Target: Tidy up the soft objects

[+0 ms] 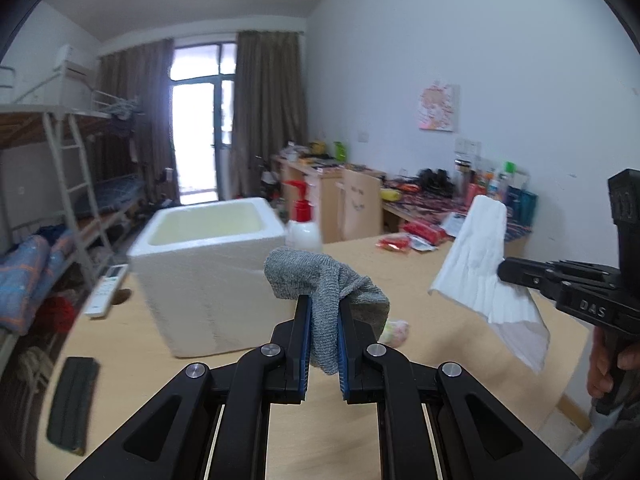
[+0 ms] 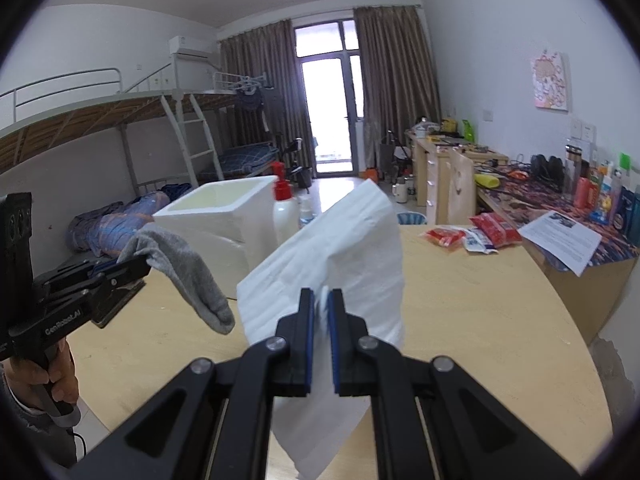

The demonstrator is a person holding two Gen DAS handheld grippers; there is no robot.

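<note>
My left gripper [image 1: 323,304] is shut on a grey sock [image 1: 320,280], lifted above the wooden table [image 1: 440,280]; the sock drapes over both fingers. The right wrist view shows the same gripper [image 2: 136,266] at the left with the sock [image 2: 180,268] hanging from it. My right gripper [image 2: 320,296] is shut on a white tissue sheet [image 2: 344,248], held up off the table. That tissue [image 1: 480,264] and gripper [image 1: 504,272] appear at the right of the left wrist view. A white foam box [image 1: 208,248], open on top, stands on the table ahead and to the left.
A red-capped white pump bottle [image 1: 302,220] stands beside the box. Red snack packets [image 2: 472,236] lie at the table's far side. A small pale soft item [image 1: 396,332] lies on the table below the sock. A remote [image 1: 106,290] and a dark flat object [image 1: 72,404] lie left.
</note>
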